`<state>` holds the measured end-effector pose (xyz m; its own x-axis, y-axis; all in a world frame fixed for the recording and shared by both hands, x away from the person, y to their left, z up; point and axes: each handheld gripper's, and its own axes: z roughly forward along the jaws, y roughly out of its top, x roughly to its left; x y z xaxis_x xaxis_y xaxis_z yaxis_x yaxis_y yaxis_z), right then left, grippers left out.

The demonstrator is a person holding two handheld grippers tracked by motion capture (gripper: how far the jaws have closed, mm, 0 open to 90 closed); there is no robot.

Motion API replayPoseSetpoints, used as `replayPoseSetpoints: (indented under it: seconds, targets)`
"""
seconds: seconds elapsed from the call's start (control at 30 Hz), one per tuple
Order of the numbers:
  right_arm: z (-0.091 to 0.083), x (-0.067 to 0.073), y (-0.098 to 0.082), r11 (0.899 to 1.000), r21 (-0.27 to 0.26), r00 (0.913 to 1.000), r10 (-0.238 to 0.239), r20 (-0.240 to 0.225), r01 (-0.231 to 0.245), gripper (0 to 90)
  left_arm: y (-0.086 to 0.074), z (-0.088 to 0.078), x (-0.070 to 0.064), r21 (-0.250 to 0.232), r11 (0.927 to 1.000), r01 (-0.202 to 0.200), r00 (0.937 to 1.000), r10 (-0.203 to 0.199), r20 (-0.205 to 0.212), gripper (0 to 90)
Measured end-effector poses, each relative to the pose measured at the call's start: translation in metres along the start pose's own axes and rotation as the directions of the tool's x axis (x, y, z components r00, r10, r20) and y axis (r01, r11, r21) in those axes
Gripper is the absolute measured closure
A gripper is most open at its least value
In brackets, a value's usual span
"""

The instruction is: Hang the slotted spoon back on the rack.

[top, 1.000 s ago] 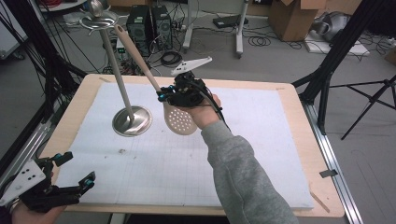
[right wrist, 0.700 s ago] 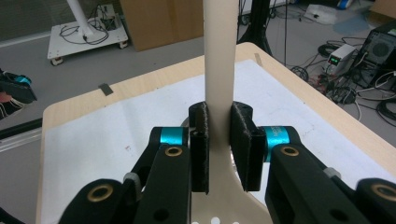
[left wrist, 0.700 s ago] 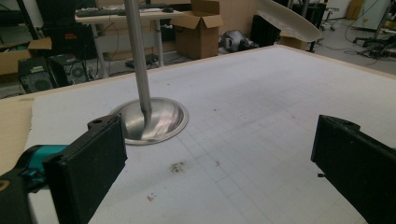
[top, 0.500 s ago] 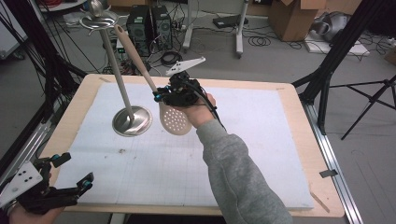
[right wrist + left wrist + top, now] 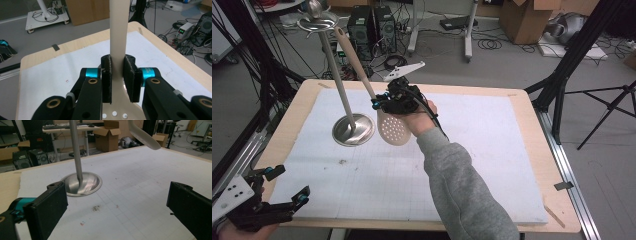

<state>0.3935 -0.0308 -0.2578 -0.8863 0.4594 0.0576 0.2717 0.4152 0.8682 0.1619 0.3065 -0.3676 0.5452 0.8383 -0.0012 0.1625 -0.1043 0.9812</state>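
A beige slotted skimmer (image 5: 394, 129) hangs tilted over the white mat, its perforated head low and its long handle (image 5: 357, 65) rising up and to the left. My right gripper (image 5: 382, 102) is shut on the handle just above the head; in the right gripper view both pads (image 5: 131, 77) press the handle (image 5: 119, 30). Just left of the head stands a metal stand with a round base (image 5: 353, 131), a thin pole (image 5: 334, 75) and a ringed top (image 5: 317, 20). My left gripper (image 5: 289, 182) rests open at the near left corner, its gap (image 5: 117, 212) facing the base (image 5: 81, 183).
The white gridded mat (image 5: 492, 165) covers a wooden table (image 5: 532, 130) with a metal rail along its right edge. Black tripod legs (image 5: 562, 95) stand off the right side. Computers, cables and cardboard boxes (image 5: 522, 20) sit on the floor beyond the far edge.
My right gripper and the skimmer head have shifted slightly left, closer to the stand's base. The left gripper has stayed where it was.
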Motion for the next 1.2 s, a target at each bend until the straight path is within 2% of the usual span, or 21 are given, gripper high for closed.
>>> replayPoseSetpoints:
  seconds: [0.6,1.2]
  targets:
    - [0.014,0.001,0.002,1.000,0.005,0.9998,-0.004,0.019,0.004,77.9,-0.001,-0.006,0.000,-0.004,1.0000,0.003,0.9999,-0.003,-0.013,3.7]
    - [0.026,0.005,0.003,1.000,0.003,0.9999,-0.006,0.014,0.006,76.6,-0.001,-0.010,-0.001,-0.002,1.0000,0.005,0.9998,-0.005,-0.021,3.7]
